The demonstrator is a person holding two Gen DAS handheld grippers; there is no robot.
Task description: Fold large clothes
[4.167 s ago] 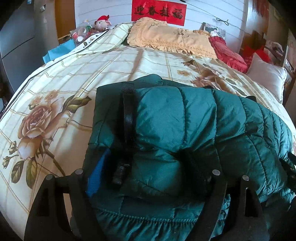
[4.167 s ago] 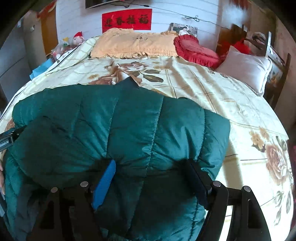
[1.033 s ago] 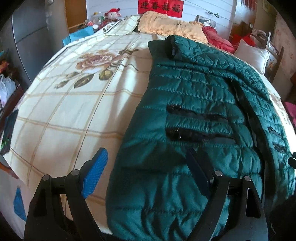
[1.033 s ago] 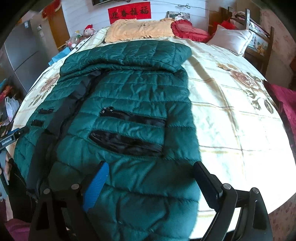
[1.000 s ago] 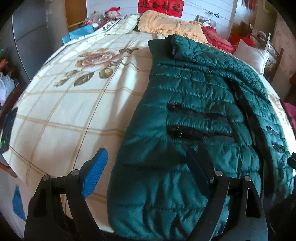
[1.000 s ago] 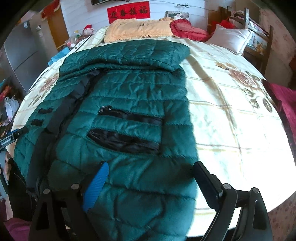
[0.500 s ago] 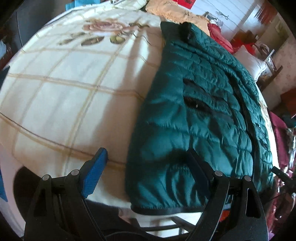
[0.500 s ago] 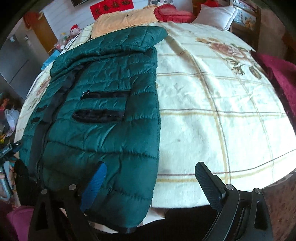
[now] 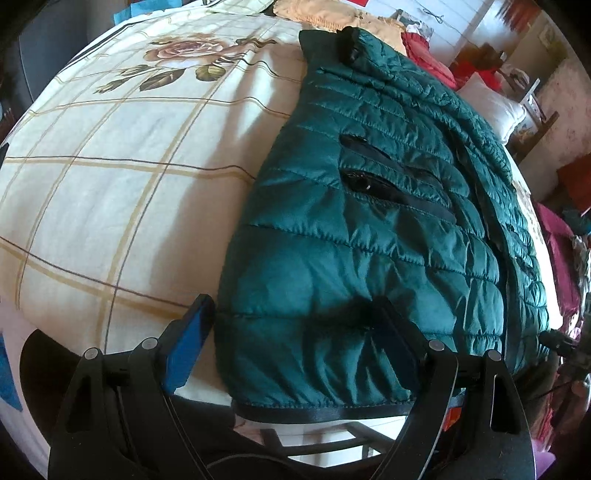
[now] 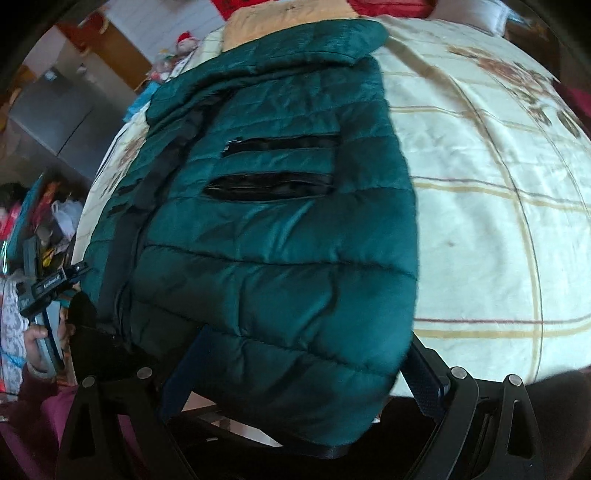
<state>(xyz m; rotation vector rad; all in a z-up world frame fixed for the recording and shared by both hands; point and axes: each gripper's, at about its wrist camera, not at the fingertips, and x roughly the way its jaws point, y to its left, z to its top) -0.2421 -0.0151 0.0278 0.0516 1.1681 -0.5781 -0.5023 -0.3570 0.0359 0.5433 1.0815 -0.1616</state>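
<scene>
A dark green quilted down jacket (image 9: 369, 221) lies lengthwise on the bed, collar at the far end, hem hanging over the near edge; it also shows in the right wrist view (image 10: 280, 236). Black zip pockets face up on both front panels. My left gripper (image 9: 295, 332) is open, its fingers either side of the jacket's left hem corner. My right gripper (image 10: 303, 373) is open, its fingers either side of the right hem corner. Neither is closed on the fabric. The hand holding the left gripper shows in the right wrist view (image 10: 40, 332).
The bed has a cream checked cover with rose prints (image 9: 110, 166). An orange pillow (image 9: 325, 14), a red cushion (image 9: 424, 51) and a white pillow (image 9: 491, 107) lie at the headboard end. Clutter stands beside the bed at the left (image 10: 37, 206).
Both grippers have dropped lower and drawn back to the near bed edge, so the jacket's hem now sits between their fingers. The jacket itself lies as it did a second ago.
</scene>
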